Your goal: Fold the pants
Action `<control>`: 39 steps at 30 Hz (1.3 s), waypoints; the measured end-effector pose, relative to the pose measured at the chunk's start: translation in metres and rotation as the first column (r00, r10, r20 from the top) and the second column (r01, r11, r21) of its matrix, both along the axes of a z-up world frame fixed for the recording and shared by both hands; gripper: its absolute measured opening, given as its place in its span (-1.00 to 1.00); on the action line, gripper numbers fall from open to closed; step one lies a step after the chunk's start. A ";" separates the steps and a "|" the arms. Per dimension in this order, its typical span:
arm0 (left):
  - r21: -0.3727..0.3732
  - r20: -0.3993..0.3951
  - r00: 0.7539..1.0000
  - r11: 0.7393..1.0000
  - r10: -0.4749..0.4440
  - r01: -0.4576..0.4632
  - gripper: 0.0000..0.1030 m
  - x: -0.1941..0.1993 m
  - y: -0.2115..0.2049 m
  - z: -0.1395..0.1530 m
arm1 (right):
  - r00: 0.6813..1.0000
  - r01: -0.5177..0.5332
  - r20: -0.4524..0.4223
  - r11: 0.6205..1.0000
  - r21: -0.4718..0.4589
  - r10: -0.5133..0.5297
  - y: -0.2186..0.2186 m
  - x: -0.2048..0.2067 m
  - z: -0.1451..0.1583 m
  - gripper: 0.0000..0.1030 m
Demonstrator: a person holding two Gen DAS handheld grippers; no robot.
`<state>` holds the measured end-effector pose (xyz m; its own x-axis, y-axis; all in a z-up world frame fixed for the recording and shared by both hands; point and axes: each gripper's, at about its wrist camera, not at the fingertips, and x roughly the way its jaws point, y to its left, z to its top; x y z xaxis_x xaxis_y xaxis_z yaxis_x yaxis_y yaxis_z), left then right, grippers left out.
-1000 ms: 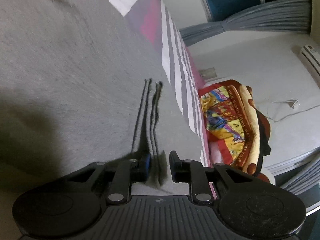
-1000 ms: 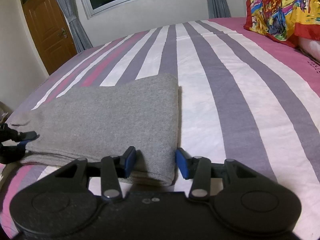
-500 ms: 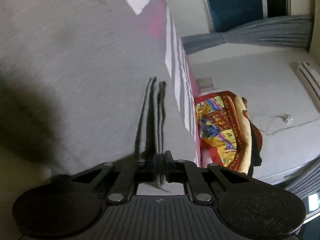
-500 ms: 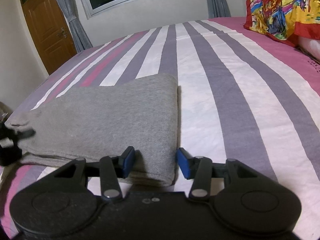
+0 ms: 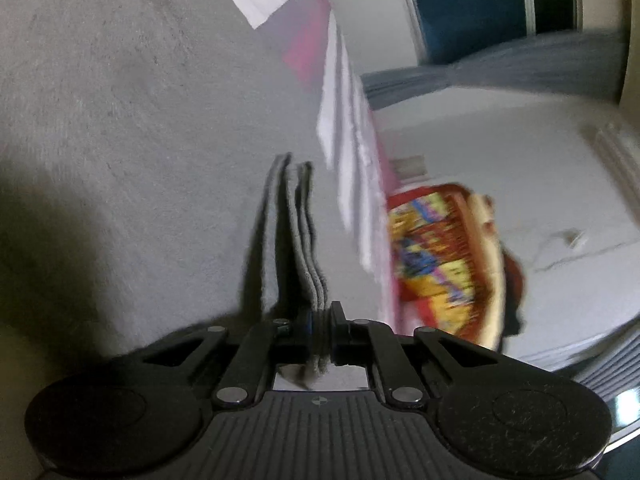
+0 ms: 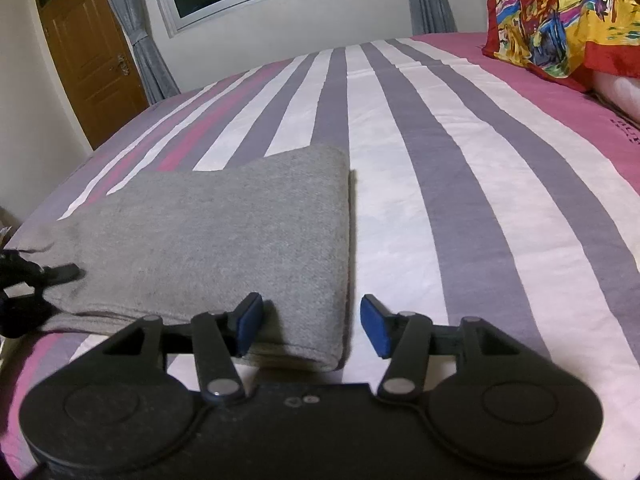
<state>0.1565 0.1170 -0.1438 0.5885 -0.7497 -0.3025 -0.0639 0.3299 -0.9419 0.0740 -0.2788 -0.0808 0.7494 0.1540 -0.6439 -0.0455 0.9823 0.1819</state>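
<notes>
The pants [image 6: 224, 236] lie folded on the bed [image 6: 460, 200], long axis running left. The left hand-held gripper [image 5: 320, 330] clamps their layered edge, apparently the far-left end. The right hand-held gripper [image 6: 312, 328] is opening, straddling the near corner without gripping.

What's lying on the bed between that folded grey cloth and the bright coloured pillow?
Nothing. In the right wrist view, only bare striped bedsheet stretches from the folded grey pants to the colourful pillow.
</notes>
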 end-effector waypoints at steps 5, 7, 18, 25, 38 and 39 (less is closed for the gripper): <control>0.058 -0.069 0.997 0.997 0.045 -0.041 -0.85 -0.007 0.001 -0.014 | 1.000 -0.006 0.002 1.000 -0.004 0.006 0.002 0.000 -0.001 0.07; 0.115 -0.052 0.998 0.993 0.046 -0.040 -0.85 -0.006 -0.002 -0.005 | 1.000 -0.009 0.003 1.000 -0.003 0.009 0.001 0.000 -0.001 0.09; 0.422 0.095 0.994 0.906 -0.054 0.009 -0.40 0.057 -0.004 0.044 | 0.992 -0.042 0.119 0.999 -0.026 0.045 -0.010 0.034 0.028 -0.02; 0.473 0.085 0.990 0.879 -0.111 0.058 -0.41 0.100 -0.019 0.030 | 0.997 -0.076 0.018 0.990 -0.122 0.079 -0.002 0.101 0.010 -0.09; 0.502 0.148 0.979 0.864 -0.137 0.045 -0.40 0.067 -0.021 0.046 | 1.000 0.012 0.014 0.998 -0.058 -0.011 -0.009 0.094 0.026 -0.03; 0.520 0.137 0.980 0.852 -0.148 0.056 -0.40 0.062 -0.024 0.042 | 1.000 0.006 0.030 0.999 -0.043 -0.005 -0.011 0.083 0.029 -0.03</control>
<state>0.2190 0.0931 -0.1017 0.5930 -0.5741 -0.5646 0.1378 0.7632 -0.6313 0.1567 -0.2896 -0.0518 0.7693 0.1223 -0.6271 -0.0446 0.9894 0.1383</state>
